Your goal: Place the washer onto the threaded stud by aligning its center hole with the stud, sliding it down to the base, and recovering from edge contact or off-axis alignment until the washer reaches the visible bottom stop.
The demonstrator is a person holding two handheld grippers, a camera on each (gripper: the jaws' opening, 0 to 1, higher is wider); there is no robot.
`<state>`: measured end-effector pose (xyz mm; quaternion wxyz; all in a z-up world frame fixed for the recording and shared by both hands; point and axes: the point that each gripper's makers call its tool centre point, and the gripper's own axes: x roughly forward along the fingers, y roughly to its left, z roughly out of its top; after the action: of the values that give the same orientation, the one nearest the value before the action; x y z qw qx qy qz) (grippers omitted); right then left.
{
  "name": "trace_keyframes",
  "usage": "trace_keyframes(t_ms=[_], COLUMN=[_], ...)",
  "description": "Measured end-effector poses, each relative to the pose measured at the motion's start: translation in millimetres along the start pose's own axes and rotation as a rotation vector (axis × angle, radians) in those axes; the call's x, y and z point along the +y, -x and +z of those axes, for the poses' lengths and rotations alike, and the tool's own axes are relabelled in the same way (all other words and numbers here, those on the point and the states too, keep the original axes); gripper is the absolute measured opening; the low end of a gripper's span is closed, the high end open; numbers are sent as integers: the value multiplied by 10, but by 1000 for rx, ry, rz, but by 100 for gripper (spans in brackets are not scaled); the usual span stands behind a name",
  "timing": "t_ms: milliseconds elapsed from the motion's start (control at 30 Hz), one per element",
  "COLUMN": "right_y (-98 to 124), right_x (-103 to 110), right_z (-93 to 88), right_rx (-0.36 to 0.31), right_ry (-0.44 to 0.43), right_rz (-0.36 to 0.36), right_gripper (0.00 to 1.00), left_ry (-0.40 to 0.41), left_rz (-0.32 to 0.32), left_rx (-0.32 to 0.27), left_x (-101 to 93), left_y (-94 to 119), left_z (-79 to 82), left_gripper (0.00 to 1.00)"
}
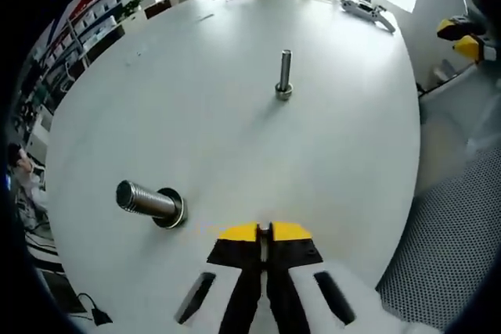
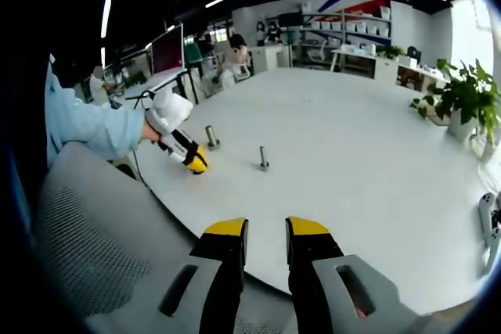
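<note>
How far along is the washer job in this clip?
Each of the two studs, the near one and the far one, already has a ring at its base, though whether either is the washer I cannot tell. The left gripper is shut just above the white table, and nothing is visible between its tips. The right gripper hangs open and empty off the table edge.

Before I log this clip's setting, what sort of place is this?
Probably an open office: a large white round table, shelving with bins, a monitor at desks, and a potted plant.
</note>
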<state>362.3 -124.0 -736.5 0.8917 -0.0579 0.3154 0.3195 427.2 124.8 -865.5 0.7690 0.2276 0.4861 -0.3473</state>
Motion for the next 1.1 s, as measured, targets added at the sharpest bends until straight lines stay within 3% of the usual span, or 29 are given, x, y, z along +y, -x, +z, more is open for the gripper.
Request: trace_keyframes(t_ms=[100,133,200,467,633,800,1000,1100], right_y=[-1,-1,-1,-4,-3,-2,-1,-1], right_x=[1,0,-2,-2,2,9,8,8], right_z=[-2,-2,-4,-4,-6,-7,-5,-6], right_rx=[2,2,3,4,5,4,2,2], right_ry=[0,-1,-2,-2,0,2,3,4], right_rz=[-1,-1,-2,-1,1,4,2,2], right_gripper=[22,22,22,22,22,22,22,22], left_ry=[-54,-56,-2,13,19,23,12,14], left_rz=[0,10,7,20,35,39,45,47], left_rx=[-42,-26,-28,-66,-59,-51,18,41], left_x=[-38,-28,-6,152,287,278,224,216], left_y=[1,-9,2,175,357,483,537,561], left_z=[50,3,3,-2,-188,-414,-786,-897], left_gripper=[0,0,0,4,9,19,22,22])
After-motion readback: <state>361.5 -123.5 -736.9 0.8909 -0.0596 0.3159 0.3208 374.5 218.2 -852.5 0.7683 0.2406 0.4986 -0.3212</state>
